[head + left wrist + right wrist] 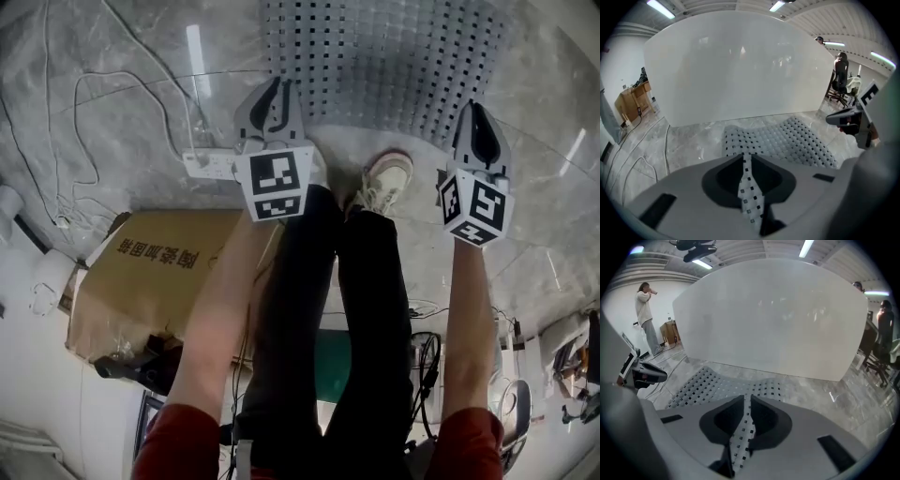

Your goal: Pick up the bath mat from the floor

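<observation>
On floor [141, 56], one bath mat [384, 66], gripped by left claw [276, 89], right claw [474, 112]

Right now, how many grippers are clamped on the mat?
2. The left gripper pinches the bath mat near its near-left corner; the right gripper near its near-right corner.

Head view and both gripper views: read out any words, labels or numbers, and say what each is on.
Cardboard box: one line of dark Chinese characters, upside down in the head view, too small to read surely.
Left gripper and right gripper: square markers only, no words.
Bath mat: no print.
</observation>
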### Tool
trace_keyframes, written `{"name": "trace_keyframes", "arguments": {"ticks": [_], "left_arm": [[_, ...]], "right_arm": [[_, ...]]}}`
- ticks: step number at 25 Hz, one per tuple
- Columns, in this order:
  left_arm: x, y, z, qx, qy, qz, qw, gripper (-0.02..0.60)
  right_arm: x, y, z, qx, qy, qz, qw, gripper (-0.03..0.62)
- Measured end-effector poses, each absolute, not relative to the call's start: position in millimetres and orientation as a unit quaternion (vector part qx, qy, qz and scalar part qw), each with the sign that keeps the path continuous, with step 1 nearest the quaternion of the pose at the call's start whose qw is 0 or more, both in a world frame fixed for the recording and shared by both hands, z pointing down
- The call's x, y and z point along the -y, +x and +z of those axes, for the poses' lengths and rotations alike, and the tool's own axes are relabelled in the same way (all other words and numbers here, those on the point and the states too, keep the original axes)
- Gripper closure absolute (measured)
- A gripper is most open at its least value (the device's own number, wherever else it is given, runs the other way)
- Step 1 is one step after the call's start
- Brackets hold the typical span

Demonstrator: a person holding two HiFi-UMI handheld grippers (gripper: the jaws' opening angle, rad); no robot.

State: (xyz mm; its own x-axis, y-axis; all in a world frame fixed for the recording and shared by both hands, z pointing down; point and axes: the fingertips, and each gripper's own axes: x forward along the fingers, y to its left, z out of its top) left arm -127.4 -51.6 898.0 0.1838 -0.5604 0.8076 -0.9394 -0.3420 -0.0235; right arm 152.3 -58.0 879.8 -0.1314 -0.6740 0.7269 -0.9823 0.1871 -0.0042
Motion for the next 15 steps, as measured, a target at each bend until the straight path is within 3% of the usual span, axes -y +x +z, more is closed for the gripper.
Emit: {"name": "trace_keyframes", "arguments": {"ticks": [1, 3, 6, 11, 15], "left_arm": [[50.8, -130.7, 907.3, 0.516, 0.721, 0.38, 0.263, 0.541], [50.1, -134.9, 925.1, 0.512, 0.712, 0.388, 0.284, 0.436], [52.6, -138.1, 945.3, 0.512, 0.704, 0.396, 0.292, 0.391], [49.3, -144.1, 985.6, 0.507, 0.685, 0.403, 0.333, 0.273], [46.8, -149.5, 1012.0, 0.511, 0.67, 0.408, 0.351, 0.223]], "right_arm": [[58.0, 155.6, 888.1, 0.705, 0.584, 0.26, 0.308, 0.529], [57.8, 161.4, 904.6, 0.7, 0.579, 0.27, 0.319, 0.492], [55.9, 170.5, 928.9, 0.693, 0.568, 0.285, 0.341, 0.44], [47.0, 186.3, 978.8, 0.662, 0.558, 0.343, 0.364, 0.239], [43.4, 199.6, 1011.8, 0.636, 0.557, 0.369, 0.386, 0.196]]}}
